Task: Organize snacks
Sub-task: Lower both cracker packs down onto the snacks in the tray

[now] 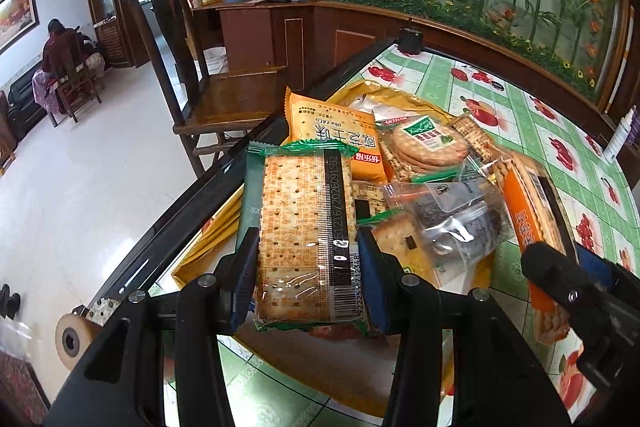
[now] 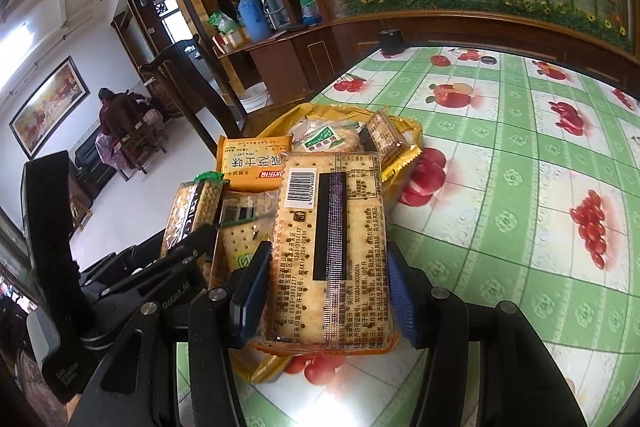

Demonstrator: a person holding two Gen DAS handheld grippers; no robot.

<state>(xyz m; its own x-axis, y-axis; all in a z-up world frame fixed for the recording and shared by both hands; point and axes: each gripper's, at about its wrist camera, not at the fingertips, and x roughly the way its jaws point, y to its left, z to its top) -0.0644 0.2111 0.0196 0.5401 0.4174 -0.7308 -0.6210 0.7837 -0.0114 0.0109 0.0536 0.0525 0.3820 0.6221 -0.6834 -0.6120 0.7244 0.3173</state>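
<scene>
My left gripper (image 1: 306, 259) is shut on a green-edged cracker pack (image 1: 304, 227), held flat above a yellow bag (image 1: 208, 239) full of snacks. My right gripper (image 2: 326, 279) is shut on an orange-edged cracker pack (image 2: 328, 247), barcode side up, beside the left one; it also shows in the left wrist view (image 1: 532, 219). The left gripper and its green-edged pack (image 2: 192, 215) appear at the left of the right wrist view. In the pile lie an orange snack pack (image 1: 332, 135), a round cracker pack (image 1: 428, 143) and a clear pack with dark biscuits (image 1: 460, 223).
The table has a green fruit-print cloth (image 2: 520, 187) and a dark edge (image 1: 192, 211). A wooden chair (image 1: 224, 95) stands by the table. A black cup (image 1: 410, 41) sits at the far corner, a white bottle (image 1: 618, 137) at the right, a tape roll (image 1: 72, 341) at the near left.
</scene>
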